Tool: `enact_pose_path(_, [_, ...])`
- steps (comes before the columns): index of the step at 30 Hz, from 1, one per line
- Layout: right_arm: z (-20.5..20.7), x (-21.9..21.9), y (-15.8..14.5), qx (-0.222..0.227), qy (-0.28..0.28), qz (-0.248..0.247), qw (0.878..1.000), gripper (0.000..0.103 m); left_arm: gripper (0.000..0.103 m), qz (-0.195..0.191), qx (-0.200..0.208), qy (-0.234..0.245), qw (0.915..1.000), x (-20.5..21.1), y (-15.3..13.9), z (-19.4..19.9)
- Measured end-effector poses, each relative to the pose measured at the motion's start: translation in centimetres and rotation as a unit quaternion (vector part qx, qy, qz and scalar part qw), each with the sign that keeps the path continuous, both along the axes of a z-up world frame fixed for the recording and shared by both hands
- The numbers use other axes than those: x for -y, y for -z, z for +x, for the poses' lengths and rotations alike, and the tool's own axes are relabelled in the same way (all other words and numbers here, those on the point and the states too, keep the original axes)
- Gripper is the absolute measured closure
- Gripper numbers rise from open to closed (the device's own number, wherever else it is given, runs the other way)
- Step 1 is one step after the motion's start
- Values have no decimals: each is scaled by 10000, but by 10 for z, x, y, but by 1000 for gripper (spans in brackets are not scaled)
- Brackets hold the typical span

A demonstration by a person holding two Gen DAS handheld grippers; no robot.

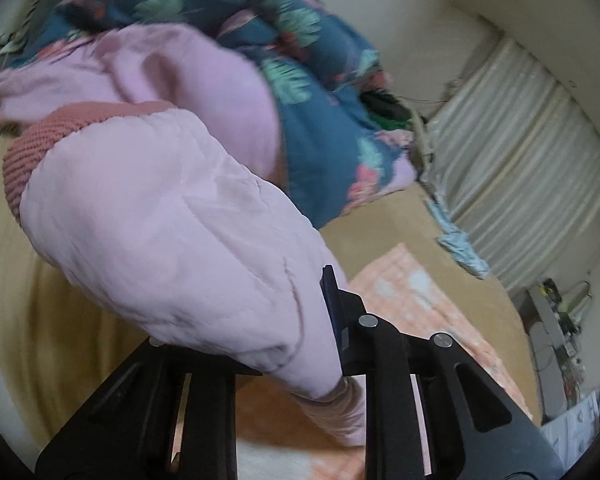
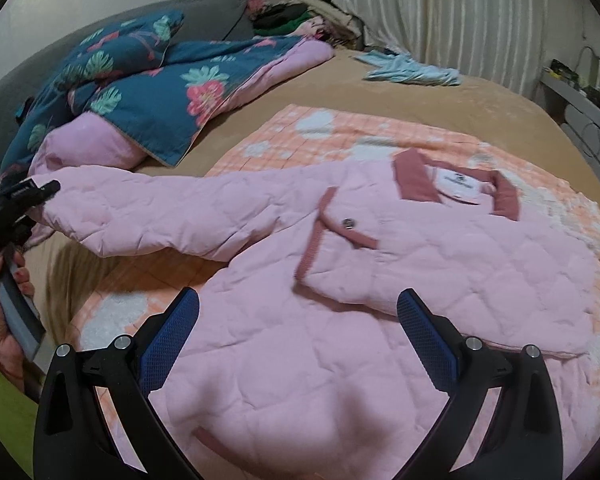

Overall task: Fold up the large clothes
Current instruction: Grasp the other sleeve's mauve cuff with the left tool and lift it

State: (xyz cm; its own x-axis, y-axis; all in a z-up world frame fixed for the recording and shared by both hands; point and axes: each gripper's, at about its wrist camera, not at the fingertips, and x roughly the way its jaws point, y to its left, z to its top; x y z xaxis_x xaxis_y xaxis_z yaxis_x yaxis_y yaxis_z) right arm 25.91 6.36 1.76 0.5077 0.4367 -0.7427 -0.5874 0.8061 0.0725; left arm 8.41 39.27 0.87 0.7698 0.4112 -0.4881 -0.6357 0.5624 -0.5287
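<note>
The fold is only just getting under way. One pink jacket (image 2: pixel 380 280) is lying front-up on an orange checked blanket (image 2: pixel 340 128) spread over the bed (image 2: pixel 480 92); its body is looking unfolded. The left hand-held gripper (image 2: pixel 40 194) is pinching the end of one sleeve (image 1: pixel 172 248), holding it clear of the bed. The other sleeve is already lying across the chest. The right hand-held gripper (image 2: pixel 296 344) is hovering over the lower front, spread and holding nothing. Left to do, I judge: laying this sleeve in and folding the body. Also lying here: one floral quilt (image 2: pixel 148 92), one light blue garment (image 2: pixel 412 70) (by the curtain), and a dim pile of clothes at the back, too dark to count.
</note>
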Motion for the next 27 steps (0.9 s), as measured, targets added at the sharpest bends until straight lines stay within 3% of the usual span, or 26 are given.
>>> enact_pose_path(15, [-11,77,-41,236,586,469,9969,4,91,786,378,912,9920,72,-95,27])
enact_pose_path(27, [-24,128,-68,595,1078,763,9894,4,91,1332,387,1657,9764,128,-128,58])
